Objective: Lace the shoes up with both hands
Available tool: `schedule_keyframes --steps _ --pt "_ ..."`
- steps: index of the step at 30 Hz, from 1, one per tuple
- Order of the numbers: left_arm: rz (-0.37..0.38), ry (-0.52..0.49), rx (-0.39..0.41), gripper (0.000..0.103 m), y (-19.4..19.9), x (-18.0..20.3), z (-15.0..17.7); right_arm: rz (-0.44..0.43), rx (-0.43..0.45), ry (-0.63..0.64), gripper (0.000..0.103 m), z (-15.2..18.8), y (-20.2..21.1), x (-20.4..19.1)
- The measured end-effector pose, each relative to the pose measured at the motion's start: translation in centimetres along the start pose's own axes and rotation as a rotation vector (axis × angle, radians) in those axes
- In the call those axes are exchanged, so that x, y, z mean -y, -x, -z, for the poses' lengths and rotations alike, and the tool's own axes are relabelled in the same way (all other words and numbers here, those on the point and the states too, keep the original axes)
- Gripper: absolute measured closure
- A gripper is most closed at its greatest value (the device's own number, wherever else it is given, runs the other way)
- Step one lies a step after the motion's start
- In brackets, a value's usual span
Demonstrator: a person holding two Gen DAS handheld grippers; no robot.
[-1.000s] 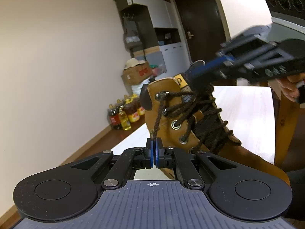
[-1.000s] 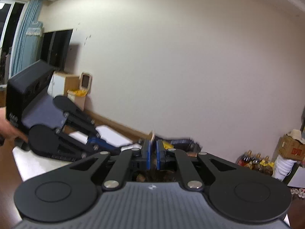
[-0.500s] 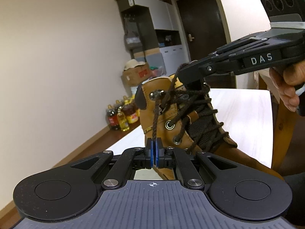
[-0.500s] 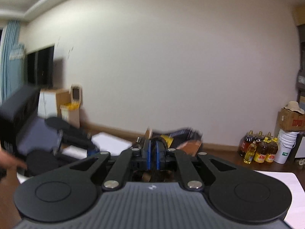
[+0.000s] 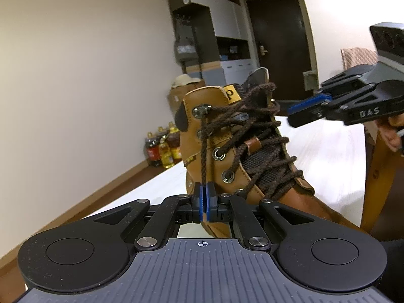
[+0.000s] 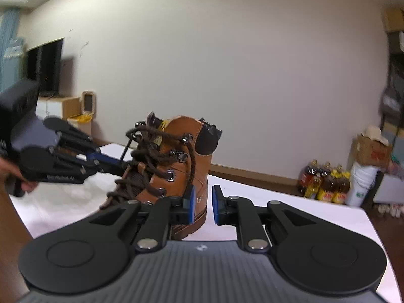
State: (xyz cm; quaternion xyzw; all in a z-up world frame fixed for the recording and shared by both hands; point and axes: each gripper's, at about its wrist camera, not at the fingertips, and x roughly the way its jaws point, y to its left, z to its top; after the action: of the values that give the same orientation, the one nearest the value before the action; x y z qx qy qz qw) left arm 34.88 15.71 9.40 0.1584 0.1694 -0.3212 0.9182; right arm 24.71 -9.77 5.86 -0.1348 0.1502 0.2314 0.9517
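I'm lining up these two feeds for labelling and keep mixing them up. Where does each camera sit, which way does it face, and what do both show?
Left wrist: sits on the left gripper, looking along its shut fingers, which pinch a lace, at the boot; beyond, a dark door. The right gripper and a hand show at right.
Right wrist: sits on the right gripper, jaws just opened and empty, facing the boot's other side and a plain wall; the left gripper enters from the left.
Shared: boot, white table, oil bottles.

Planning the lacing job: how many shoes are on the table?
1: a tan boot stands upright on the white table, its lace pinched in the left claw. Others could lie outside both views.
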Motion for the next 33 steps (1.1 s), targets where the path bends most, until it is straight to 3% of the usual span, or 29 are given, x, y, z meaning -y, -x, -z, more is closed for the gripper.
schedule_keyframes --steps 5,7,11,12,16,19,21,26,31,33 --pt "-0.012 -0.002 -0.009 0.101 -1.6 0.7 -1.3 -0.055 0.043 0.065 0.083 -1.7 -2.2 -0.5" --pt "-0.017 -0.002 -0.014 0.101 -2.5 1.1 -1.7 -0.090 0.040 0.053 0.100 -1.7 -2.4 -0.5" --pt "-0.008 0.008 -0.028 0.101 -4.4 2.1 -1.9 -0.064 -0.042 -0.015 0.101 -0.3 -2.9 1.2" --pt "-0.009 0.013 -0.028 0.101 -4.8 2.2 -1.9 -0.094 -0.075 -0.057 0.101 0.5 -3.1 1.5" --pt "-0.025 0.033 -0.025 0.101 -6.1 2.3 -2.8 -0.107 -0.098 0.051 0.100 1.2 -2.3 -0.9" --pt "-0.029 0.032 -0.026 0.101 -6.8 2.2 -3.4 -0.032 -0.041 0.088 0.092 0.2 -0.9 -1.8" --pt "-0.029 0.038 -0.025 0.101 -7.6 2.2 -3.9 0.011 0.062 0.114 0.093 -0.4 1.2 -2.8" --pt "-0.033 0.034 -0.023 0.101 -8.8 1.6 -4.4 -0.006 0.046 0.128 0.093 -0.7 0.5 -5.2" --pt "-0.031 0.042 -0.010 0.101 -8.9 1.1 -4.1 -0.021 0.047 -0.029 0.094 -0.5 -0.9 -4.5" --pt "-0.028 0.046 -0.005 0.101 -9.8 1.1 -4.3 -0.033 0.069 -0.163 0.094 -0.2 -0.6 -3.4"
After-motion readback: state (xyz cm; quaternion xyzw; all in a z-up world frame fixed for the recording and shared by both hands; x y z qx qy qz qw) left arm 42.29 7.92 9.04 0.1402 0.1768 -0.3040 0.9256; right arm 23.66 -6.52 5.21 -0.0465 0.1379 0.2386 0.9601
